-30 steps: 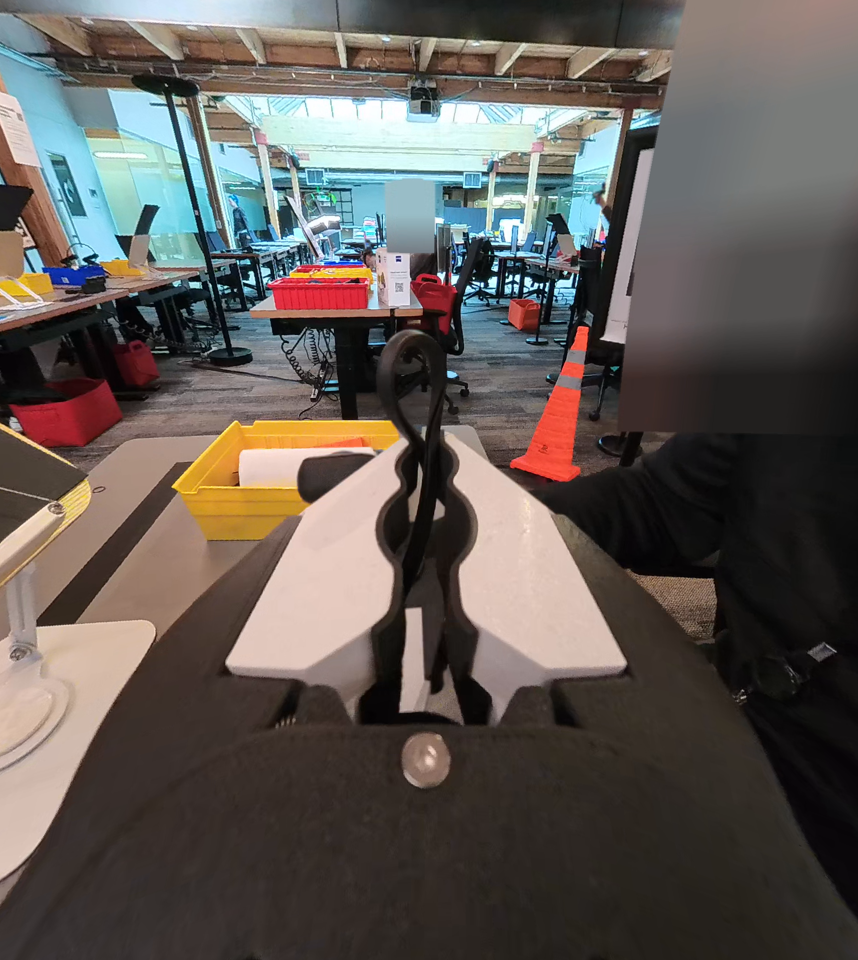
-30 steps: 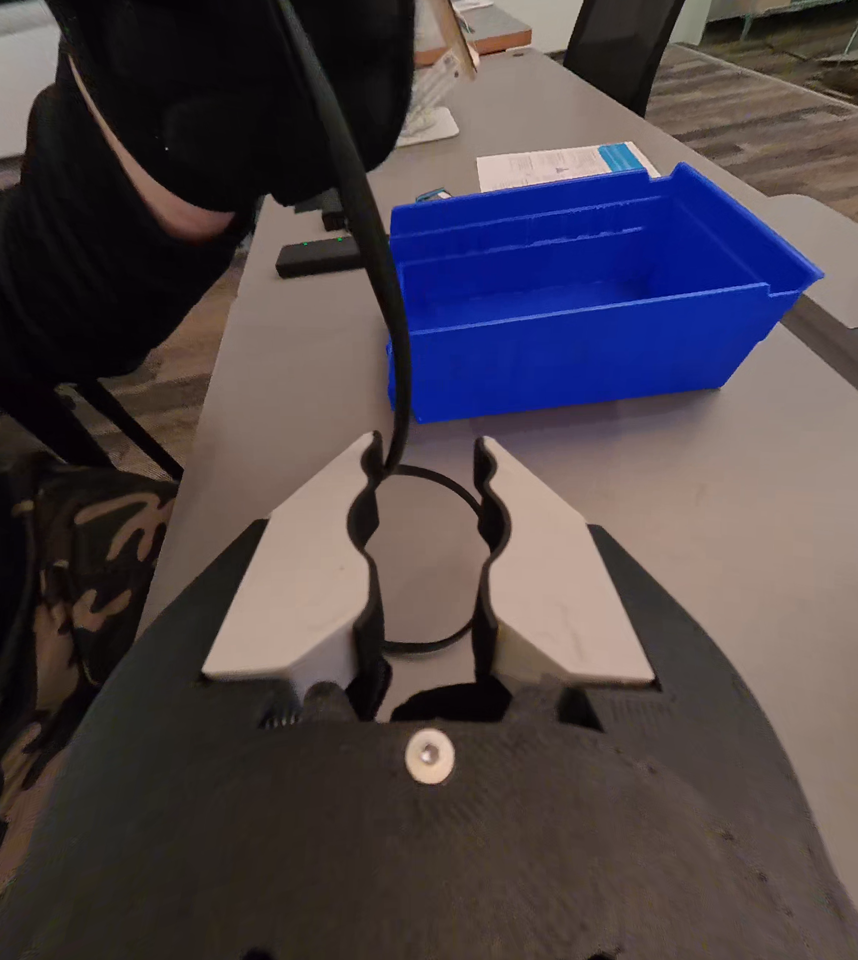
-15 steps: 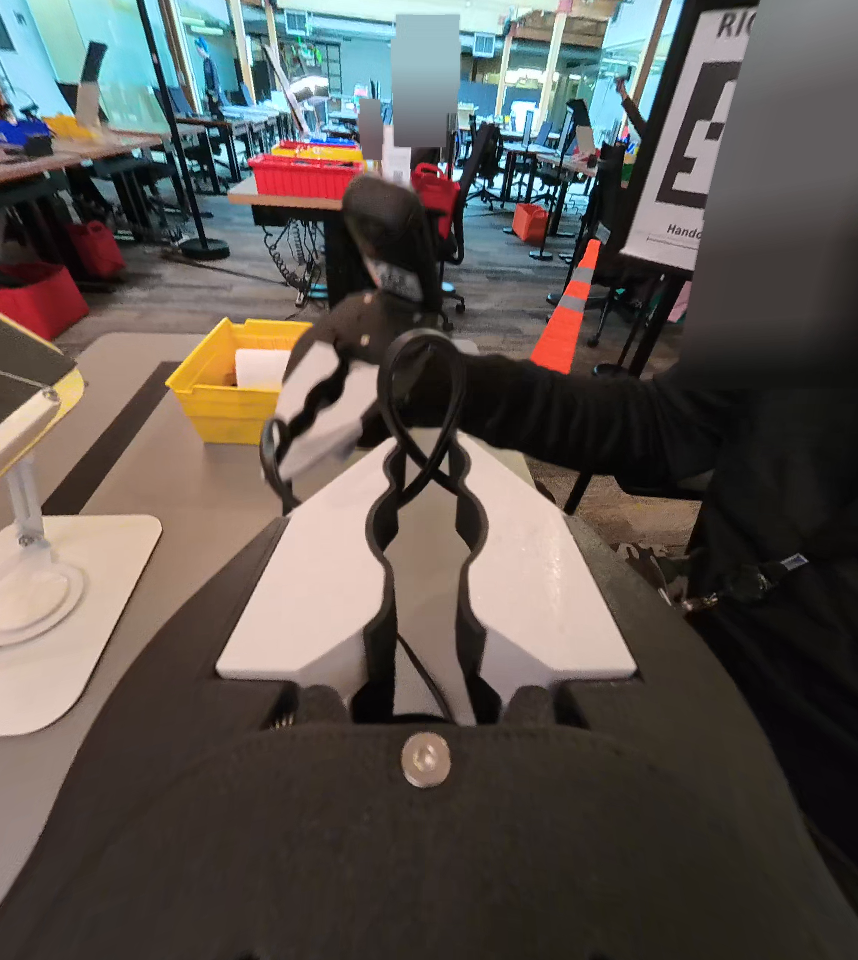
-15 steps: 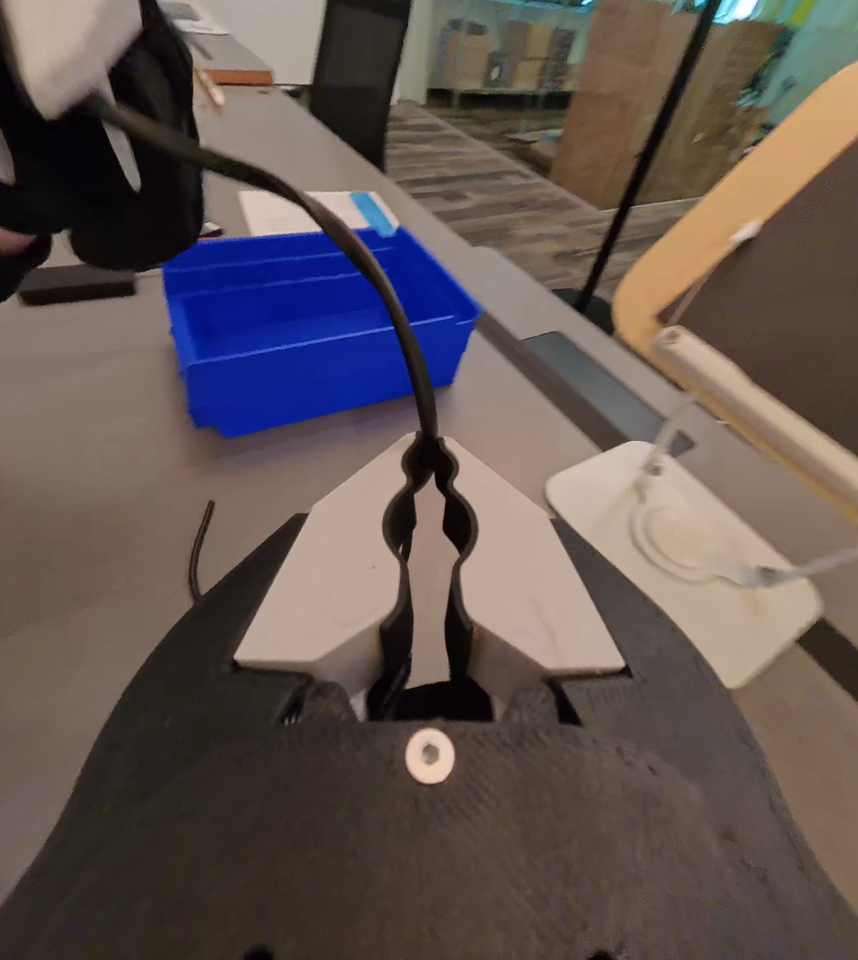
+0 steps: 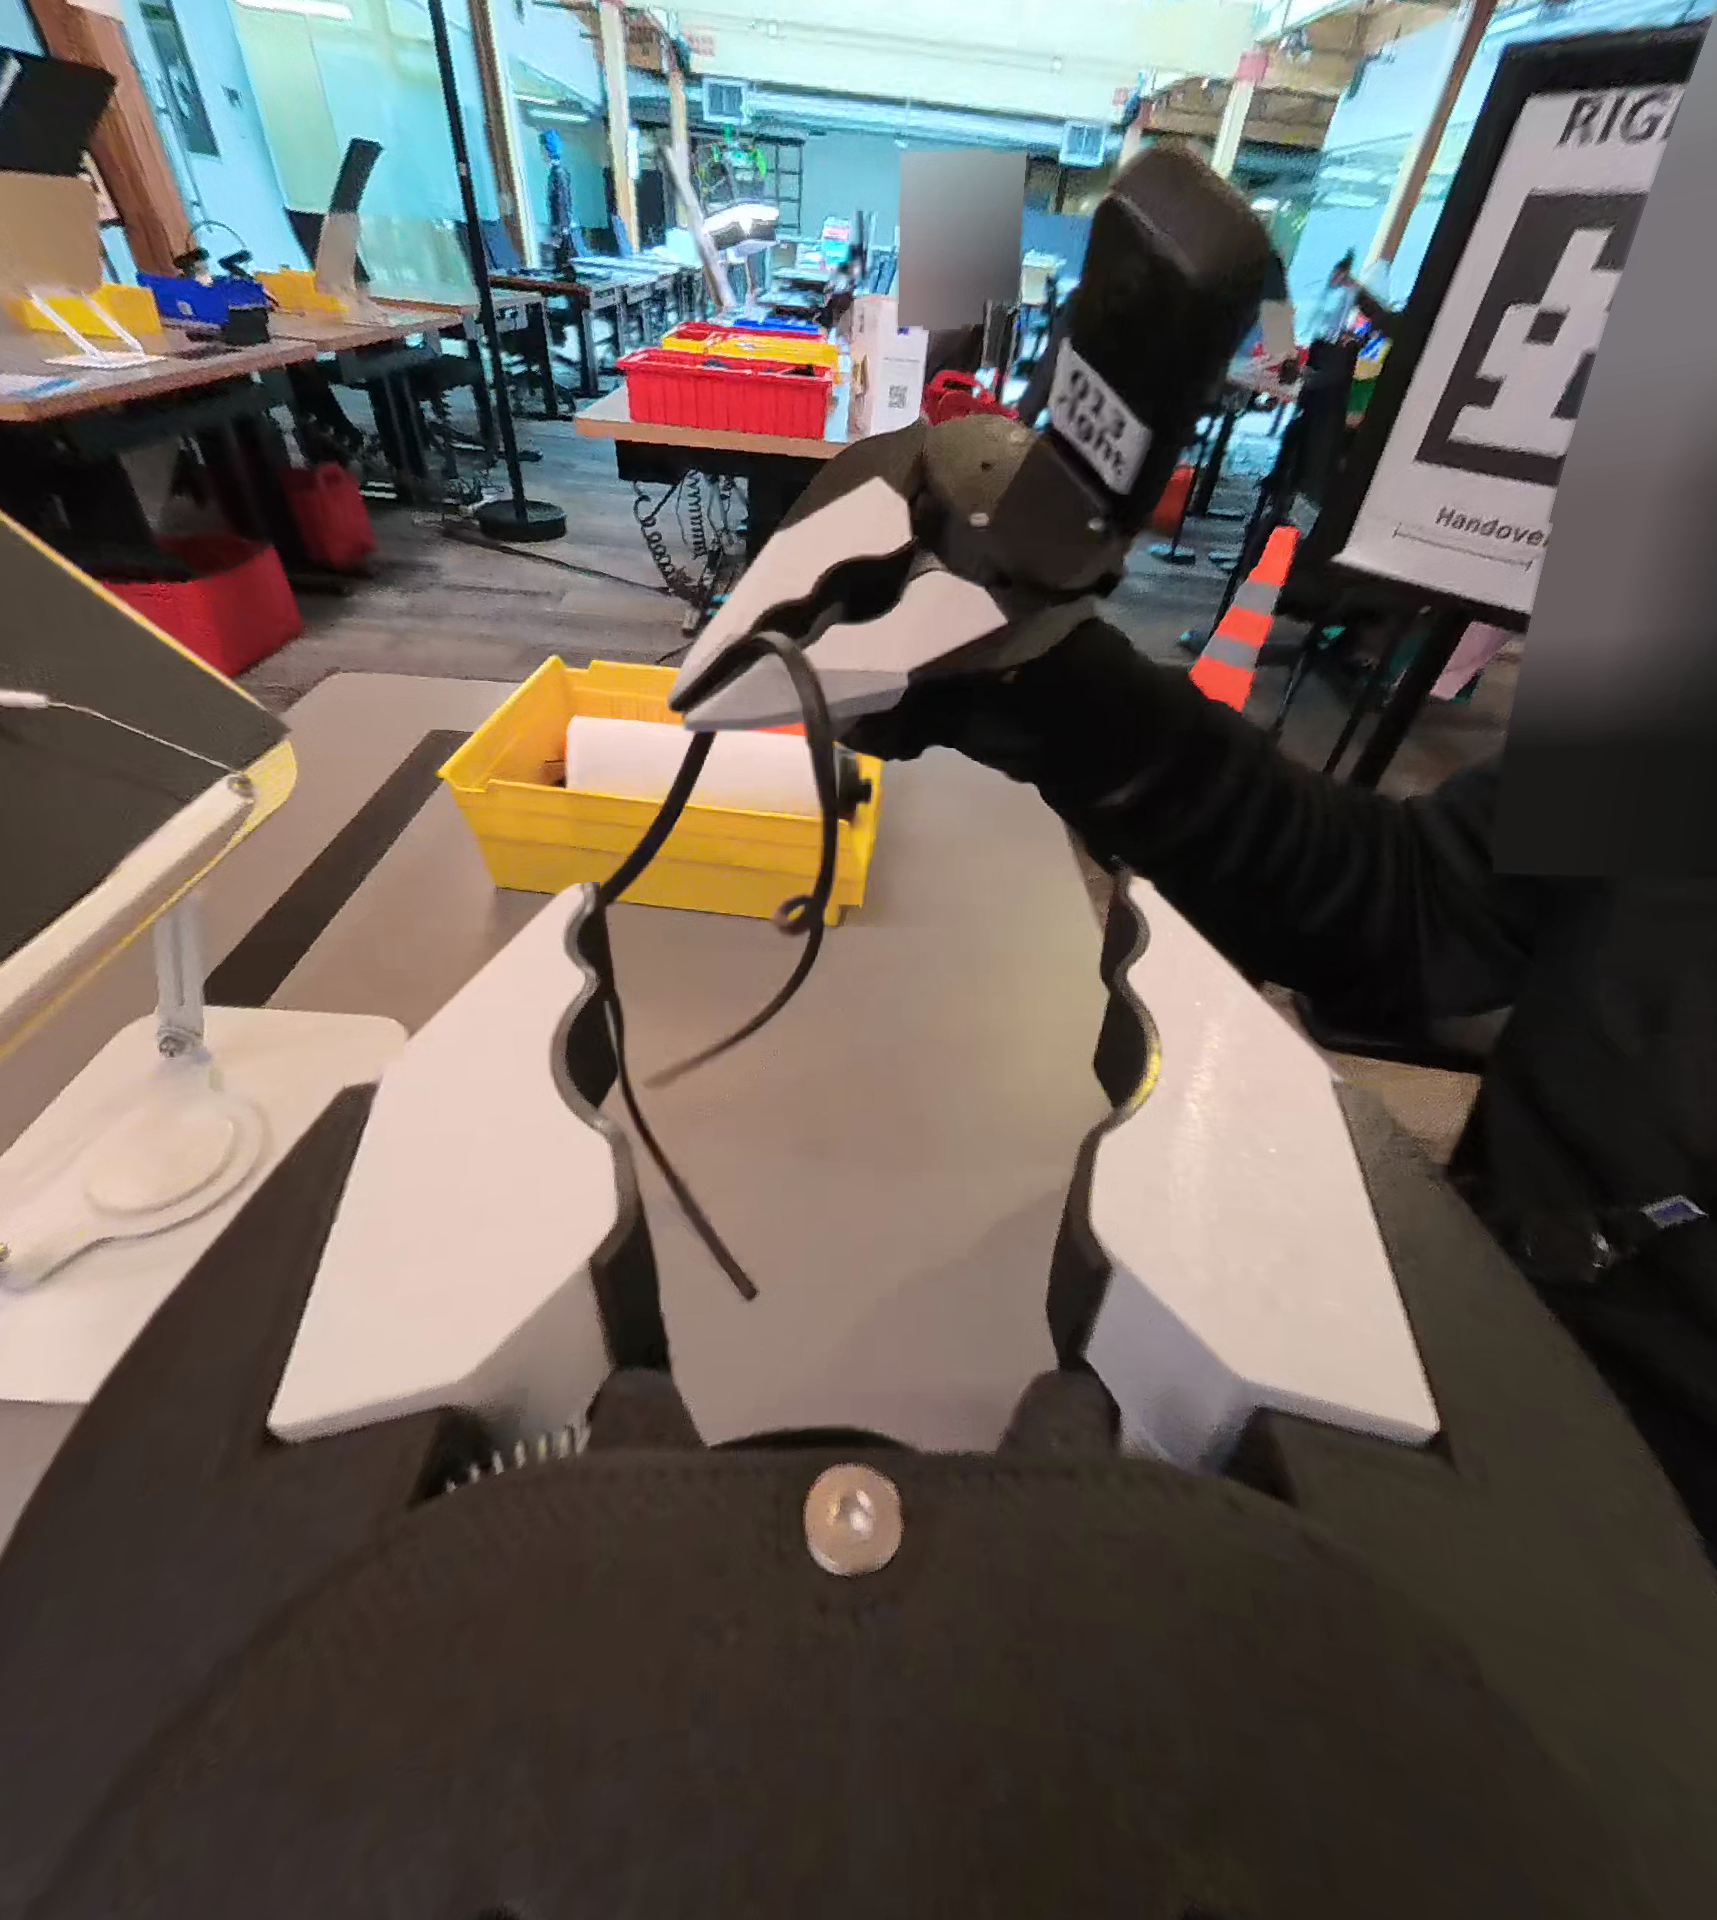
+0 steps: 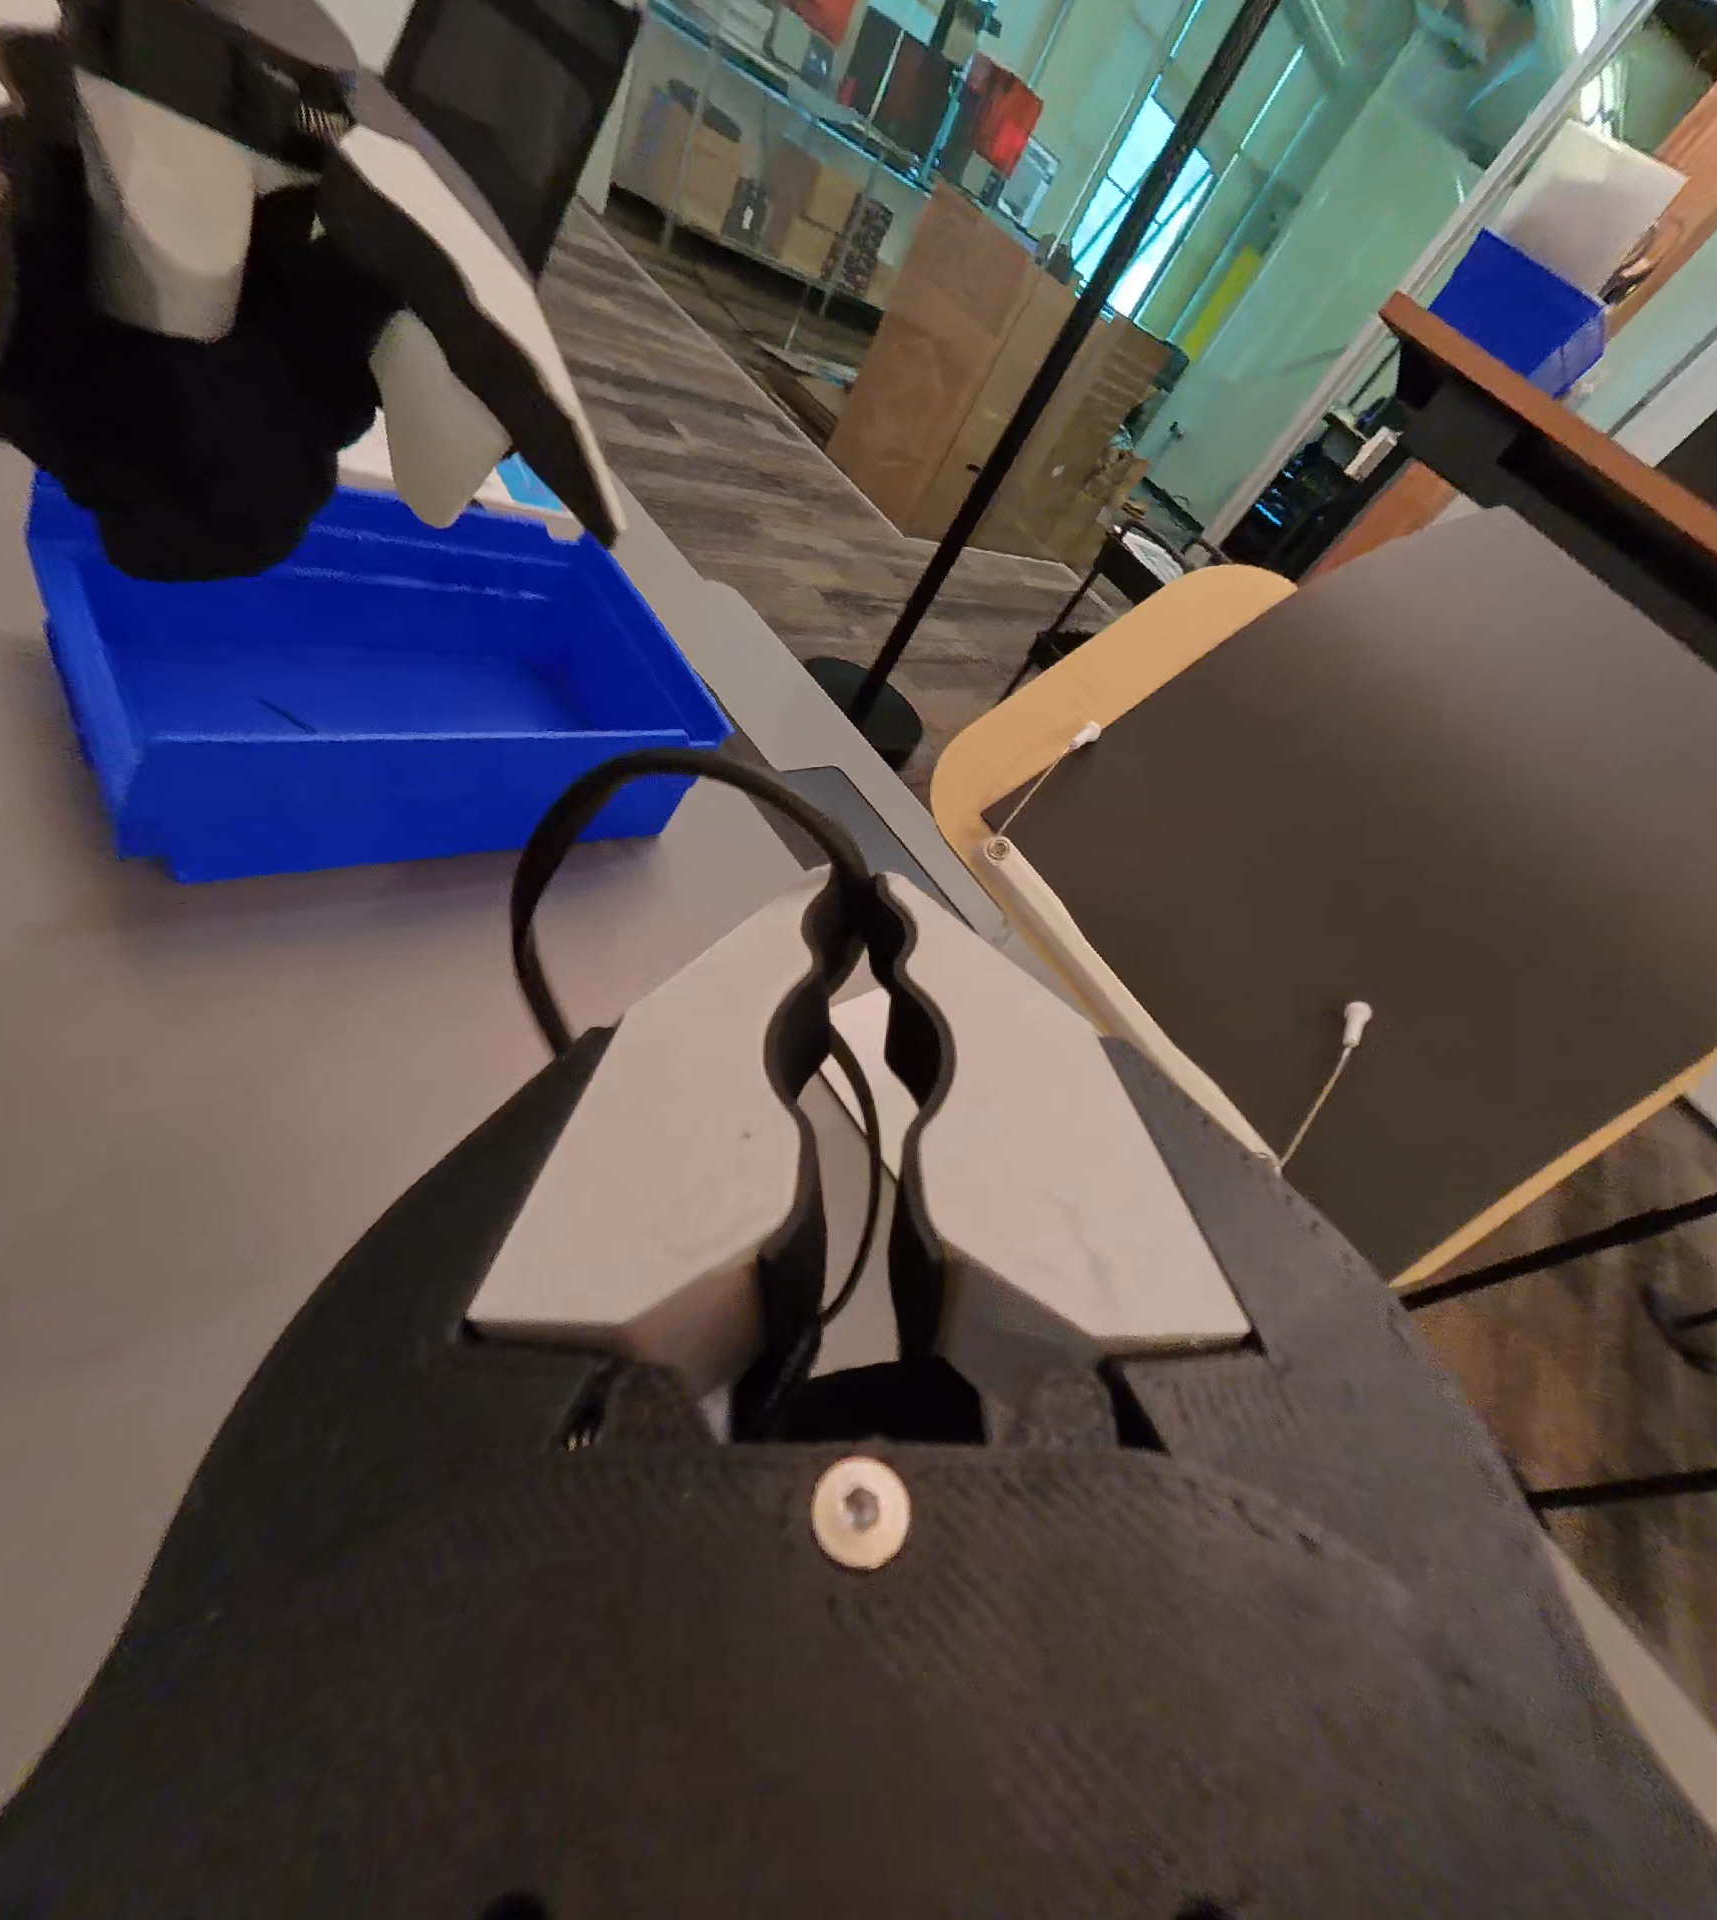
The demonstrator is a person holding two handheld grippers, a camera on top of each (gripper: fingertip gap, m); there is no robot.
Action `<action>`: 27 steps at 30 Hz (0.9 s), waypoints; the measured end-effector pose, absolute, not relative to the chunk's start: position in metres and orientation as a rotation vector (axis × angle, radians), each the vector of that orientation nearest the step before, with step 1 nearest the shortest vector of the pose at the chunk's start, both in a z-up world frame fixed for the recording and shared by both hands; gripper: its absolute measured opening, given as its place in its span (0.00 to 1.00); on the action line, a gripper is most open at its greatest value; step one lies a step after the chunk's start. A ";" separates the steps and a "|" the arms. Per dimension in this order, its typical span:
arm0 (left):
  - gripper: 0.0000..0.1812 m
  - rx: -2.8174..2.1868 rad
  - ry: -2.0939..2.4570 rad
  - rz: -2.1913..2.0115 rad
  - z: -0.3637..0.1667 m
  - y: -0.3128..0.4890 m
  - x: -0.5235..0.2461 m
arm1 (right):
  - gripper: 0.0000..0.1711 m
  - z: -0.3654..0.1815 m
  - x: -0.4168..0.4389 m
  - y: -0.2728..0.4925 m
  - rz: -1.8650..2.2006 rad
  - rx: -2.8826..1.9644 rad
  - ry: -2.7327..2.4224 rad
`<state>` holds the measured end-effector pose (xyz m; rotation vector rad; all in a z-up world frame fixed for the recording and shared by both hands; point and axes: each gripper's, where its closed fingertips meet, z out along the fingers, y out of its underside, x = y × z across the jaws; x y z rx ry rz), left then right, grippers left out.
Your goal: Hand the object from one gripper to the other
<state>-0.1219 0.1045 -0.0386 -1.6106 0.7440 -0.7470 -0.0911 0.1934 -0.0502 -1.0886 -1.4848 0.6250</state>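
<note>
A thin black cord (image 5: 812, 790) hangs from my right gripper (image 5: 719, 675), which is shut on it and held above the yellow bin. In the right wrist view the right gripper (image 6: 859, 899) pinches the cord (image 6: 625, 779) at its fingertips, and the cord loops out to the left. My left gripper (image 5: 849, 925) is wide open. The cord's loose ends dangle between its fingers, one running close by the left finger (image 5: 480, 1143), and neither pad presses on it. The open left gripper (image 6: 314, 405) also shows at the upper left of the right wrist view.
A yellow bin (image 5: 563, 831) with a white roll (image 5: 688, 764) stands on the grey table (image 5: 885, 1091). A blue bin (image 6: 366, 727) stands farther along the table. A black board on a clear stand (image 5: 54, 790) is at the left. An orange cone (image 5: 1238, 634) stands on the floor. My right fingertips sit around 11 cm from my left ones.
The right gripper shut on the cord while the left still held it. The left gripper then opened wide and let go. The right gripper moved away with the cord.
</note>
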 end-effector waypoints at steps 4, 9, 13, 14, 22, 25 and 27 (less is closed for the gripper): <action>0.58 -1.596 0.734 -0.710 -0.036 0.112 -0.099 | 0.00 -0.045 -0.099 0.175 0.568 -1.014 -1.511; 0.57 -1.612 0.753 -0.670 -0.047 0.120 -0.080 | 0.00 -0.043 -0.108 0.148 0.598 -0.927 -1.560; 0.12 -1.551 0.889 -0.711 -0.046 0.101 -0.065 | 0.00 -0.042 -0.111 0.142 0.588 -0.904 -1.565; 0.05 -1.537 0.899 -0.694 -0.044 0.099 -0.064 | 0.00 -0.042 -0.111 0.142 0.587 -0.904 -1.563; 0.00 -1.512 0.899 -0.691 -0.032 0.091 -0.066 | 0.01 -0.037 -0.110 0.141 0.631 -0.872 -1.536; 0.00 -1.494 0.935 -0.697 -0.028 0.083 -0.061 | 0.01 -0.042 -0.113 0.145 0.654 -0.892 -1.530; 0.00 -1.507 0.955 -0.681 -0.029 0.081 -0.058 | 0.01 -0.044 -0.114 0.146 0.668 -0.888 -1.525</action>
